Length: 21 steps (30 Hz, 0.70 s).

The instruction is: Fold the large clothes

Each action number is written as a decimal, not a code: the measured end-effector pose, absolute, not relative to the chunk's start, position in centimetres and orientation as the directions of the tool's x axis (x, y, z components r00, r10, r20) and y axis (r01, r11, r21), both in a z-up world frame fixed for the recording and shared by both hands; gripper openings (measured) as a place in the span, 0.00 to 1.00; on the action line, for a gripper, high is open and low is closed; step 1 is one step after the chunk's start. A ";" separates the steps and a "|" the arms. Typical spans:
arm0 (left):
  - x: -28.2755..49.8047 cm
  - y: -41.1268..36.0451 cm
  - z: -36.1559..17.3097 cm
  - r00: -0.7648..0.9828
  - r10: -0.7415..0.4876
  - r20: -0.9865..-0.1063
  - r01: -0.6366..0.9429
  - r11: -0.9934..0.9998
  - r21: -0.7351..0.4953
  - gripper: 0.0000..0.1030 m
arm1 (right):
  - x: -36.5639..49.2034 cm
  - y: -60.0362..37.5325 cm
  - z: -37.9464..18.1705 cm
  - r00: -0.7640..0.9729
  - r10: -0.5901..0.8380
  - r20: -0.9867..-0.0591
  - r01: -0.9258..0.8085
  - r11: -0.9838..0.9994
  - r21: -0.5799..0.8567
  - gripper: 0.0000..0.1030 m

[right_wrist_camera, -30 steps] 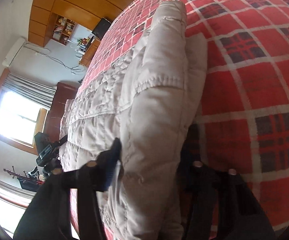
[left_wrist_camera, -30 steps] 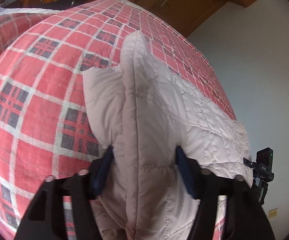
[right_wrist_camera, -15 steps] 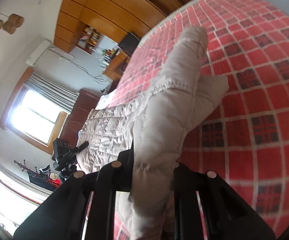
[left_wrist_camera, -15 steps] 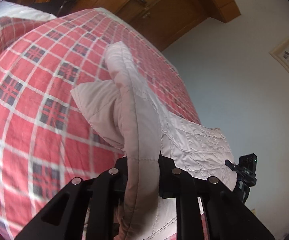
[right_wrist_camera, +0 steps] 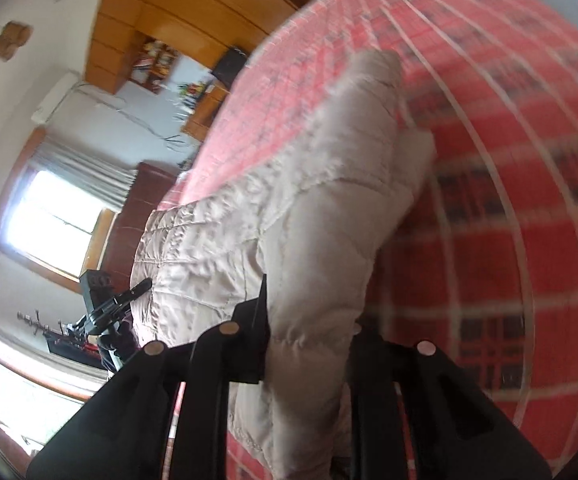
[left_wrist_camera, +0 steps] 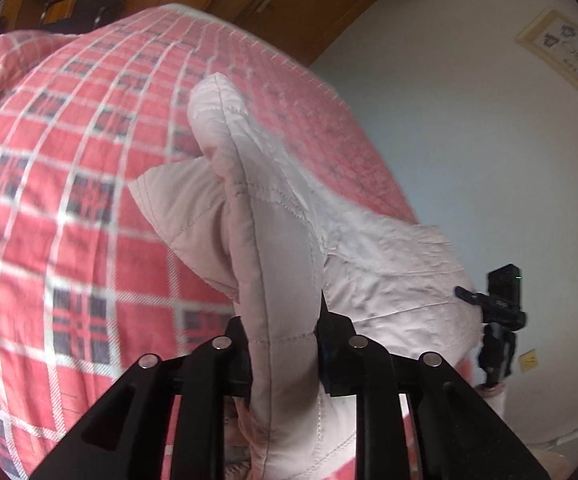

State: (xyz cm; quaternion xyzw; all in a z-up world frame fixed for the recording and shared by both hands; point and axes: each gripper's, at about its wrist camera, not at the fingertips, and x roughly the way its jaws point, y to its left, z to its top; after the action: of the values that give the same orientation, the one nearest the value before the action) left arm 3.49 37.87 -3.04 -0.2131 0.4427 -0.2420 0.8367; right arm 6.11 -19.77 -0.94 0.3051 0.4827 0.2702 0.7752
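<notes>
The left gripper has its black jaws clamped on a thick fold of the pale pink quilted padded jacket, which rises between them and runs away across the red, white and navy plaid bedspread covering the bed. The right gripper likewise squeezes a padded fold of the same jacket between its jaws, the rest of the garment spreading to the left over the plaid bedspread, though this view is blurred. Far off stand brown wooden wardrobes against a white wall, and the right wrist view shows a bright window at far left.
</notes>
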 end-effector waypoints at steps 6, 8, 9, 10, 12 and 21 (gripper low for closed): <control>4.0 38.6 -5.2 0.500 -0.602 -0.623 0.222 0.784 -0.580 0.33 | 5.8 -20.0 -3.3 0.395 0.704 -0.590 -0.092 0.669 0.737 0.25; 3.7 38.6 -5.0 0.504 -0.589 -0.632 0.221 0.795 -0.565 0.38 | 5.5 -19.8 -3.0 0.400 0.685 -0.609 -0.100 0.693 0.714 0.31; 3.6 38.7 -4.8 0.503 -0.578 -0.642 0.212 0.803 -0.557 0.41 | 5.4 -19.6 -2.5 0.409 0.662 -0.628 -0.096 0.716 0.692 0.34; 3.2 38.8 -4.5 0.503 -0.573 -0.648 0.202 0.806 -0.556 0.42 | 5.3 -19.6 -2.1 0.419 0.641 -0.642 -0.093 0.734 0.673 0.36; 2.7 39.9 -3.5 0.522 -0.558 -0.644 0.171 0.809 -0.562 0.42 | 4.7 -19.4 -1.4 0.444 0.606 -0.660 -0.092 0.764 0.639 0.36; -0.1 40.5 3.3 0.691 -0.342 -0.637 0.102 0.918 -0.383 0.43 | 2.1 -17.1 5.1 0.621 0.394 -0.678 -0.133 0.905 0.405 0.44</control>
State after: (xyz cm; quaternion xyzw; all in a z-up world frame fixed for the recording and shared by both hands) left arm -0.07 40.54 3.33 -0.1609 0.3733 -0.1225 0.9054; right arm 2.12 -17.07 5.13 0.1597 0.4092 0.1486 0.8860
